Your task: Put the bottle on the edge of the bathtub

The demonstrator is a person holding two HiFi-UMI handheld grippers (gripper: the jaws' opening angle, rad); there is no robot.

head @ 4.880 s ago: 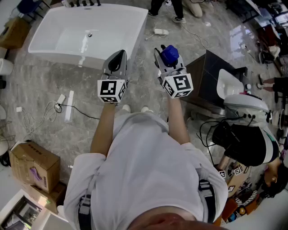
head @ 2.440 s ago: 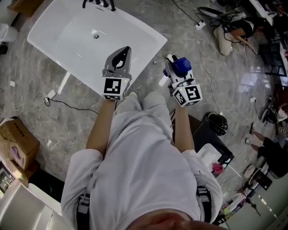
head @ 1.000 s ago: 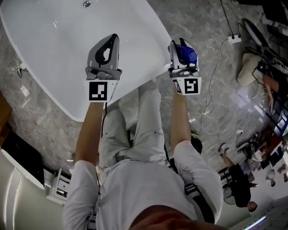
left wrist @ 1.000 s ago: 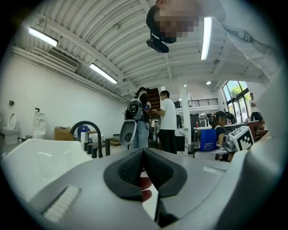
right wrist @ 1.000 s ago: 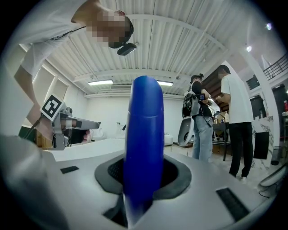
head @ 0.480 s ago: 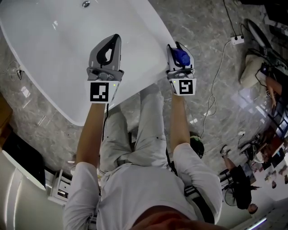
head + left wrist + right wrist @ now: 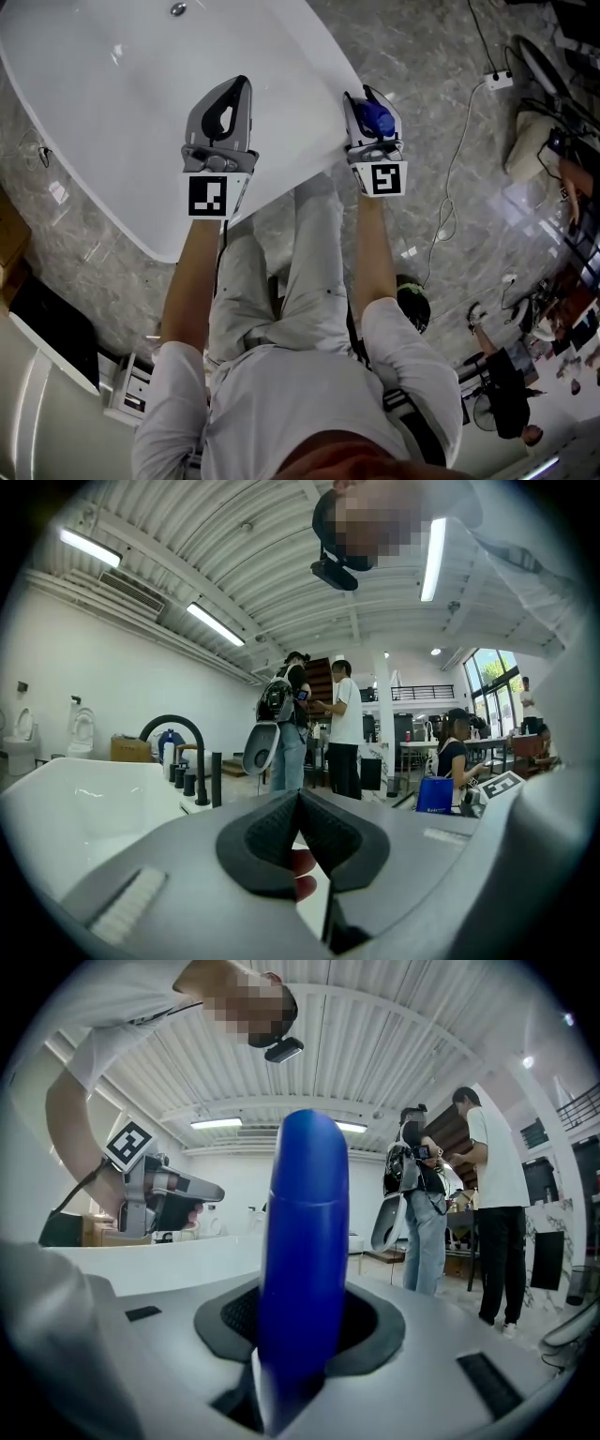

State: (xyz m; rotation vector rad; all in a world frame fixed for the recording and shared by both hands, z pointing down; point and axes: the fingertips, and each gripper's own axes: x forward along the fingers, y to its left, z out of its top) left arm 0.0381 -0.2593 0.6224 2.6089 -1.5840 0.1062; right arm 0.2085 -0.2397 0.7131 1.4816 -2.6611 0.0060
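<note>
Grey marble floor [image 7: 412, 56] surrounds a white bathtub [image 7: 112, 122] in a bright showroom with a ribbed ceiling. At the bathtub's near right-hand edge, the right gripper [image 7: 372, 101] has its jaws partly apart with the blue bottle [image 7: 302, 1241] standing upright between them. These jaws have just been opening. Their pads seem to lie against the bottle's lower sides, though the contact is hard to judge, and no view shows whether the bottle's base rests on the bathtub's rim. The left gripper [image 7: 236, 86] is held level over the bathtub's basin, just inside the near rim. Its jaws are closed tip to tip with nothing between them, and the person's fingers [image 7: 302, 862] show through the gap behind the tips. The person's forearms reach from both grippers back across the bathtub's near rim. A drain [image 7: 178, 8] sits in the bathtub's floor toward the far end, where a black arched faucet [image 7: 173, 747] rises from the rim. Beyond the bathtub two people [image 7: 323, 724] stand close together, and a blue bag [image 7: 436, 794] is farther off. On the floor to the right of the bathtub lies a white power strip [image 7: 499, 81] with its cable trailing away.
</note>
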